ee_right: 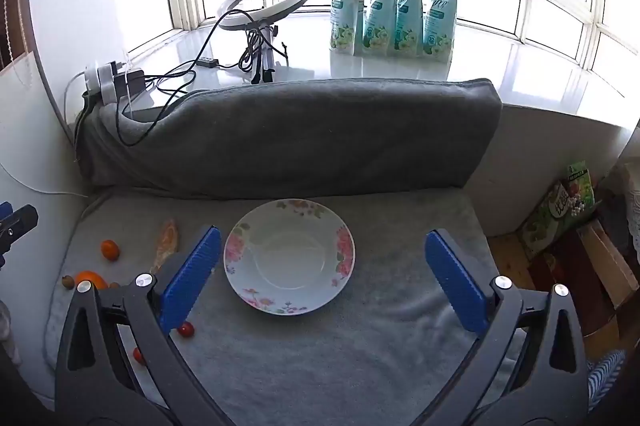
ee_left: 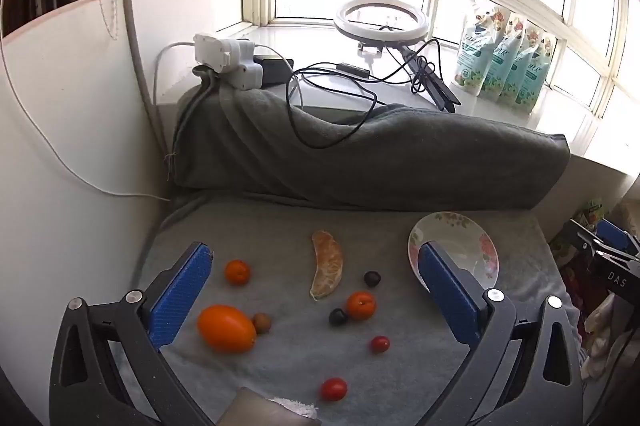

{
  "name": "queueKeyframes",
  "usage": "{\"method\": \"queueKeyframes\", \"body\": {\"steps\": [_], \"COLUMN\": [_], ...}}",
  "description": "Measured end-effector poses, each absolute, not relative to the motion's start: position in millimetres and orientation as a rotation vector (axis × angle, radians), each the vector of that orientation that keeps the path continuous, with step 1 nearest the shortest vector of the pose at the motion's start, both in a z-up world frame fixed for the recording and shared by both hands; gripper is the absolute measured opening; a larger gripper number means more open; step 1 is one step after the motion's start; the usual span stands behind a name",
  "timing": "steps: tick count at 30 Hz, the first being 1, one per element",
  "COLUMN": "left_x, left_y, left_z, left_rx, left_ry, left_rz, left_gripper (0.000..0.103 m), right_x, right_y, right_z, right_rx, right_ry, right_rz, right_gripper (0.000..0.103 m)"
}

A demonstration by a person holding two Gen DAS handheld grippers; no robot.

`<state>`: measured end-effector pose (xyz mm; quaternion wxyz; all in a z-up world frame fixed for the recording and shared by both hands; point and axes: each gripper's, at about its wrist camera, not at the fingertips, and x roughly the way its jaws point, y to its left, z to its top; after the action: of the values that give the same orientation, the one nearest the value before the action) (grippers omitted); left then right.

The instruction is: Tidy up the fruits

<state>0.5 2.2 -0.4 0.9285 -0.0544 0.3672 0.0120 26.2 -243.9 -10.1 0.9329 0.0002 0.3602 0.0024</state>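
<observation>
Fruits lie scattered on a grey towel (ee_left: 280, 358). In the left wrist view I see a big orange fruit (ee_left: 226, 328), a brown nut-like fruit (ee_left: 262, 322), two small oranges (ee_left: 237, 271) (ee_left: 361, 305), a peeled citrus segment (ee_left: 328, 265), two dark grapes (ee_left: 372, 278) (ee_left: 338, 317) and two cherry tomatoes (ee_left: 379, 344) (ee_left: 333, 389). A floral plate (ee_right: 289, 256) sits empty at the right. My left gripper (ee_left: 316, 290) hovers open above the fruits. My right gripper (ee_right: 322, 276) hangs open over the plate, holding nothing.
A rolled grey blanket (ee_right: 288, 134) bounds the towel's far side. Behind it on the windowsill are a ring light (ee_right: 264, 0), cables, a power strip (ee_left: 228, 60) and several refill pouches (ee_right: 394, 2). Boxes and bags (ee_right: 560, 222) stand right of the towel; a white wall is at the left.
</observation>
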Motion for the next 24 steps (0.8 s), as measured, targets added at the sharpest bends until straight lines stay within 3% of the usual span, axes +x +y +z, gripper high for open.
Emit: {"method": "queueKeyframes", "body": {"steps": [24], "left_x": [-5.0], "left_y": [-5.2], "left_z": [7.2], "left_rx": [-0.101], "left_ry": [0.725], "left_rz": [0.021], "left_gripper": [0.102], "right_x": [21.2], "right_y": [-235.2], "right_z": [-6.0], "right_rx": [0.015], "right_ry": [0.728], "right_rz": [0.039], "right_gripper": [0.103]}}
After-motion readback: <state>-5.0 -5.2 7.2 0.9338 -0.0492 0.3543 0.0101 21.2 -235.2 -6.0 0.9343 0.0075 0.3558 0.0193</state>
